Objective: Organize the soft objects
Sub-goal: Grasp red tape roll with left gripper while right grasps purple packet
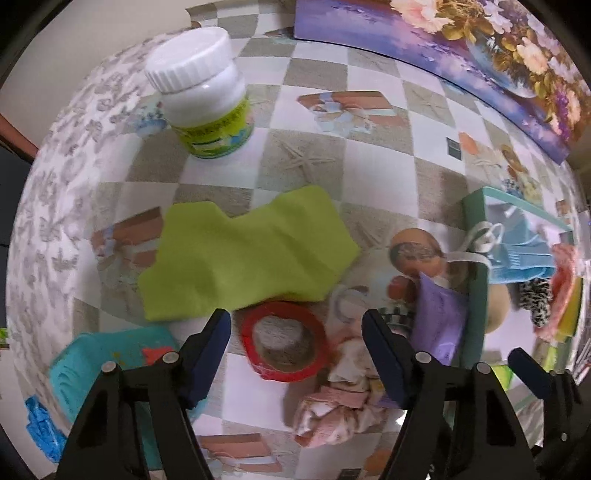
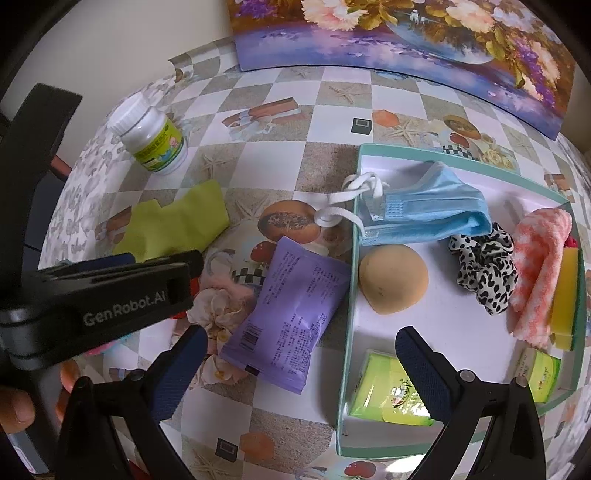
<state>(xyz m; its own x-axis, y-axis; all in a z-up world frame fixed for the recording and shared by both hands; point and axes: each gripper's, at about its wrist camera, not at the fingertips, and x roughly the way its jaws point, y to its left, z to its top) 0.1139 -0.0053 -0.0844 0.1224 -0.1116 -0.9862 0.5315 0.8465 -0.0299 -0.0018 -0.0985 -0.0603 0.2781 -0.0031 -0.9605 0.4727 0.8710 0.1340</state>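
Tabletop (image 2: 332,162): covered in a checkered printed cloth; floral painting (image 2: 406,33) propped at the far edge.

Left gripper (image 1: 297,334): jaws open, holding nothing; poised above a red tape roll (image 1: 284,341) that shows between the two fingers; pink floral scrunchie (image 1: 340,398) just beside the roll toward the tray; lime-green cloth (image 1: 243,254) lying flat just beyond the roll; white bottle (image 1: 205,92) with a green label standing upright farther off; teal object (image 1: 110,354) near the left finger, identity unclear.

Right gripper (image 2: 299,373): jaws open, holding nothing; spread across the near left wall of the tray (image 2: 352,258), one finger outside, one inside; purple packet (image 2: 291,314) lying on the tabletop outside that wall, resting partly over the scrunchie.

Tray contents: blue face mask (image 2: 432,210) with its white ear loops hanging over the left wall; tan rounded sponge (image 2: 393,280) just below the mask; black-and-white spotted scrunchie (image 2: 484,266) mid-tray; pink fuzzy sock (image 2: 535,269) beside it, touching a yellow sponge (image 2: 565,295) against the right wall; green tissue pack (image 2: 384,391) in the near corner, partly behind the right finger; second small green pack (image 2: 541,373) in the near right corner.
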